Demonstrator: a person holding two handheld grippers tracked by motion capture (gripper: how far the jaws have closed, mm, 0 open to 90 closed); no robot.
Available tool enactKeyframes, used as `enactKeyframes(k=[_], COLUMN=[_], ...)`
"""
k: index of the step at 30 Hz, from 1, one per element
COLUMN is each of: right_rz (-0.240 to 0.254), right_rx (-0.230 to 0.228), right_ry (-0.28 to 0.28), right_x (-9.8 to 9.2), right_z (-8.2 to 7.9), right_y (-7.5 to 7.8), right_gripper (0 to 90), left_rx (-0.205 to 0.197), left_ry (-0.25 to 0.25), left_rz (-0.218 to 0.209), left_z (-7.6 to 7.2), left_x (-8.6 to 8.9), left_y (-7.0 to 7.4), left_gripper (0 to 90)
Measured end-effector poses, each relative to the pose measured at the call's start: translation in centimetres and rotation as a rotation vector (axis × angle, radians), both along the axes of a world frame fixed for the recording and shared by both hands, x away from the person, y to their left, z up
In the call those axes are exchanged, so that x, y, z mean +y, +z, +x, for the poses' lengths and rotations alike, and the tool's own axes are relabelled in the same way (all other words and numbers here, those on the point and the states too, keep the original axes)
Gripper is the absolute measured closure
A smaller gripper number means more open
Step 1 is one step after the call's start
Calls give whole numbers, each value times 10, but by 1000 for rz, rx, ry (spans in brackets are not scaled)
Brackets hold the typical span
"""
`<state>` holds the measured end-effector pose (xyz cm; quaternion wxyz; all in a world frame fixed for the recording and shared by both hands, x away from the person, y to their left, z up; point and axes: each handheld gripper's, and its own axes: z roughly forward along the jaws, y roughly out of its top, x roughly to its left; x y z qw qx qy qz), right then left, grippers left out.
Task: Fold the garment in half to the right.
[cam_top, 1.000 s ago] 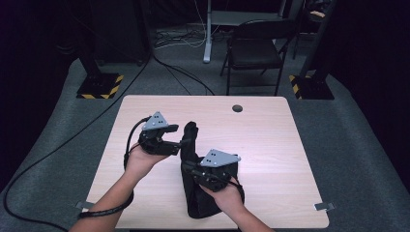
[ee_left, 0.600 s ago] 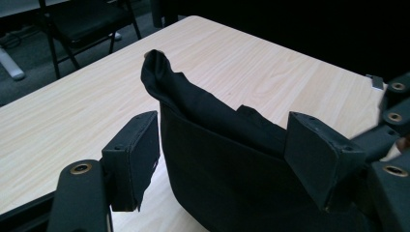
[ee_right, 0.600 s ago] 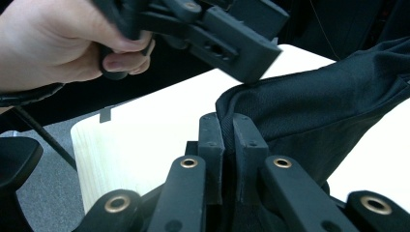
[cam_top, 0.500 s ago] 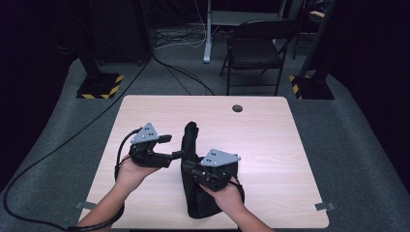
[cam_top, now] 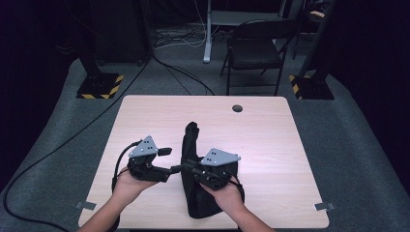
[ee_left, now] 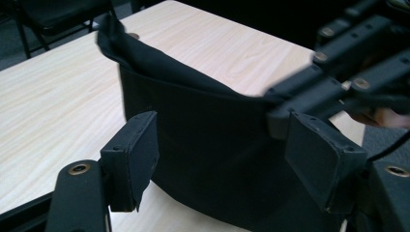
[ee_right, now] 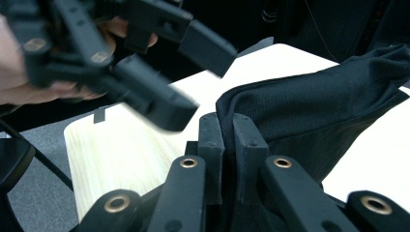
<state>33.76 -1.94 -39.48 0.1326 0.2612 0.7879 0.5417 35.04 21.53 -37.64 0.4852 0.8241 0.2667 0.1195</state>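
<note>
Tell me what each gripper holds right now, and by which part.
The right gripper pinches the black cloth at a raised edge fold. The left gripper is open beside the cloth, holding nothing.

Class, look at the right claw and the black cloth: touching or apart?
Touching. The right gripper view shows the right claw shut on a fold of the black cloth, the fabric pinched between its two pads.
</note>
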Motion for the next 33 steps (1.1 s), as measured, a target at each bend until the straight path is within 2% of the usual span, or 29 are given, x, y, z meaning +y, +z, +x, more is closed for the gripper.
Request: enactKeyframes(k=[10,15,23,27,33], right_rz=[2,2,2,4,5], right_rx=[0,-2,-3,-2,-2], right_ry=[-4,-5,-11,-9,-7], right_x=[1,1,0,1,1], right_z=[0,0,0,0,-1], right_y=[0,1,1,1,1], right_gripper=[837,838,838,837,837], left_rx=[18,12,27,11,11], left_ry=[-15,-28,-14,22,23], left_rz=[-17,-9,2,9,6], left_z=[-11,-17,-21,-23,-24], left_x=[-12,-20,-30,-36,-44], left_y=[-13,-19,-27,-31,-37], left_gripper=[223,213,159,94,76])
